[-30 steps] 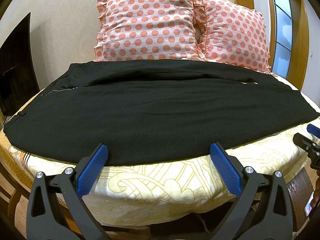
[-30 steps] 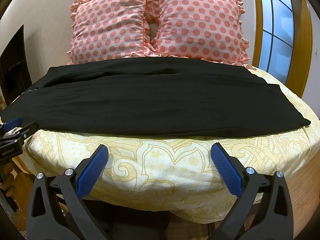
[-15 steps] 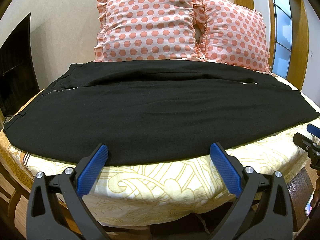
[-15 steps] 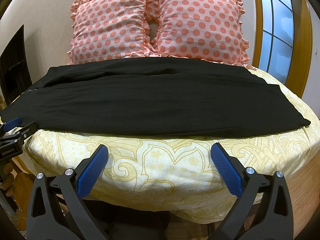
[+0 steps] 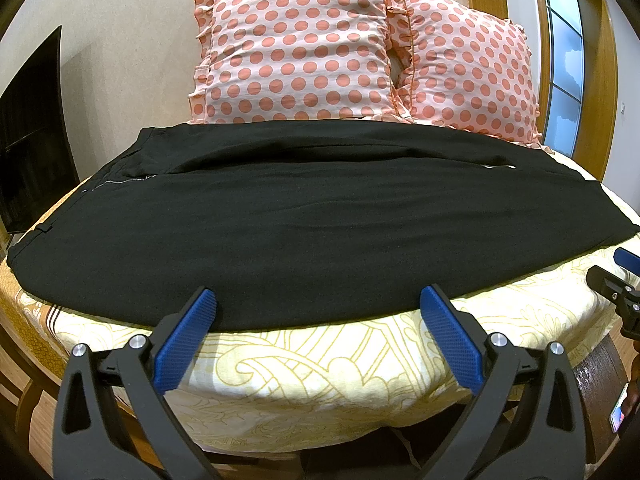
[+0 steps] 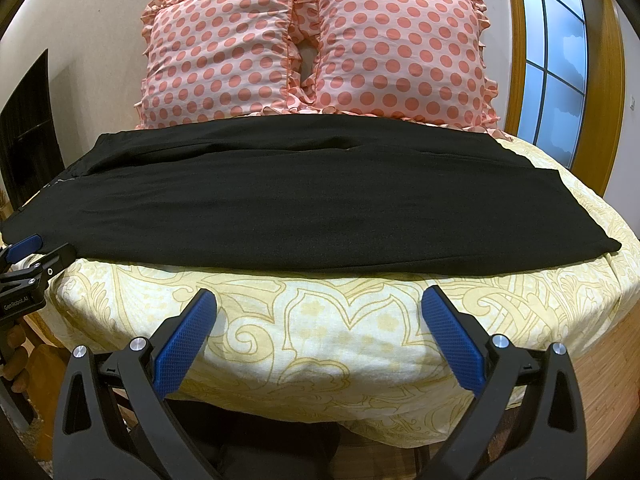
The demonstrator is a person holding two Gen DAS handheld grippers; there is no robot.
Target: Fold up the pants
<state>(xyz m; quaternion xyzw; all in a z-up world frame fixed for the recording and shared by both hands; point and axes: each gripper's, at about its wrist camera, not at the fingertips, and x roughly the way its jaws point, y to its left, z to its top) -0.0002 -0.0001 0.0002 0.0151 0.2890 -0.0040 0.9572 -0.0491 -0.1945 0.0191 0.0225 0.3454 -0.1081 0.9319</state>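
Black pants (image 5: 320,220) lie flat across mid-frame on the yellow patterned bedsheet (image 5: 320,368), long side left to right, below two polka-dot pillows (image 5: 296,52). Left gripper (image 5: 318,304): jaws spread wide, tips at the near hem, holding nothing. Right gripper (image 6: 319,308): jaws wide apart, over bare sheet, clear of the pants.

Reading only one text: "GenRobot.AI", in small white letters, standing on the black body of the left gripper (image 6: 34,254), seen at the left edge of the right wrist view, just beside the near left corner of the black pants (image 6: 280,200). Finding no other readable label, number or sign anywhere.
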